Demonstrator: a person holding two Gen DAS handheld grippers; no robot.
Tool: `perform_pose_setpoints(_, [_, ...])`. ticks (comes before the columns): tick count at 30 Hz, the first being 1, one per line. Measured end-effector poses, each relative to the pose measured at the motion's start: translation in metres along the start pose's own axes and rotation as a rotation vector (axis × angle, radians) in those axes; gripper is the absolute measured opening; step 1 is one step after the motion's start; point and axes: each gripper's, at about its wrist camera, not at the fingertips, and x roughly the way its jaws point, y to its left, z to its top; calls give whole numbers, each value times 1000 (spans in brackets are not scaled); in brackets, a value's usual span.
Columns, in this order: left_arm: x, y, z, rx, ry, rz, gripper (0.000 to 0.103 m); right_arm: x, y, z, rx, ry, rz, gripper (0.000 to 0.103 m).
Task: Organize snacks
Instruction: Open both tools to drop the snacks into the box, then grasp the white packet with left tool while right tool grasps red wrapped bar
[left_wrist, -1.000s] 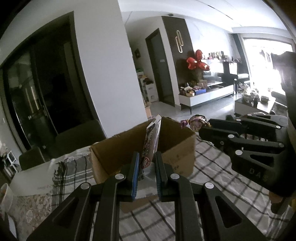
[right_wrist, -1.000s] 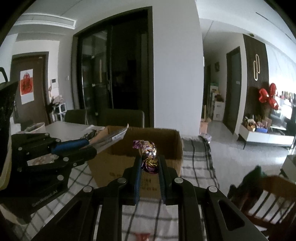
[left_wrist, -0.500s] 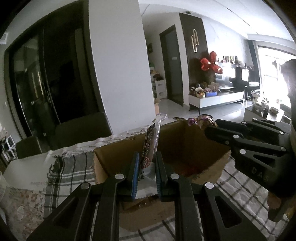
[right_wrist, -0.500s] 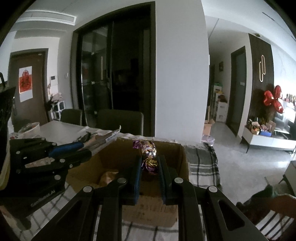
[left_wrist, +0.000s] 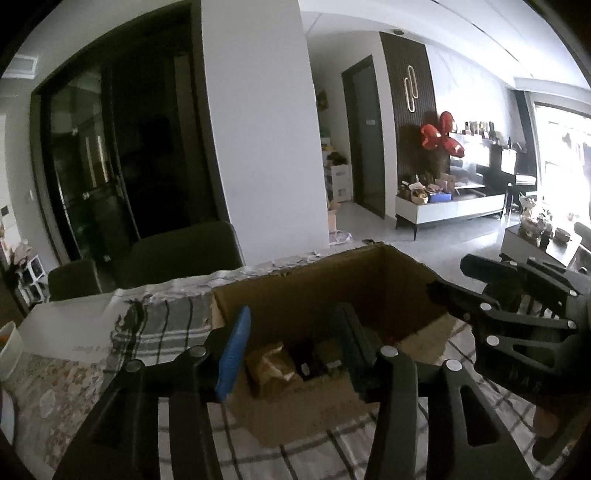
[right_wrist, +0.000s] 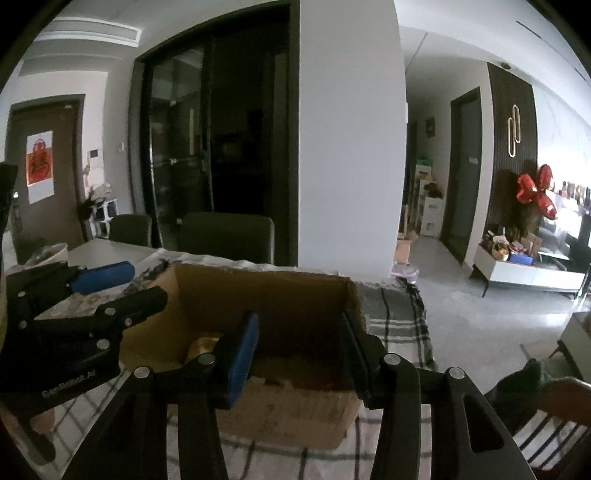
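A checked tablecloth (right_wrist: 399, 317) runs past the cardboard box (right_wrist: 258, 291), leaving bare cloth beside it. Left gripper (left_wrist: 291, 347) and right gripper (right_wrist: 299, 343) hang over its near rim, jaws opening, empty. Snacks (left_wrist: 269, 363) lie inside.

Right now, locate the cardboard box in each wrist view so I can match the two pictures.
Left wrist view: cardboard box at lower centre, open top, beyond the claw fingers.
Right wrist view: cardboard box at lower centre, on the checked tablecloth.
Shared landmark: the red balloons at the right by the dark wall panel.
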Motion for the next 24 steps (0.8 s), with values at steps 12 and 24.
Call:
perform_pose_setpoints(12, [-74, -11, -32, 2, -10, 16, 50, -71, 19, -23, 36, 14, 39, 47])
perform_pose_setpoints(24, [-116, -21, -86, -22, 53, 8, 50, -103, 34, -75, 78, 111, 74, 47])
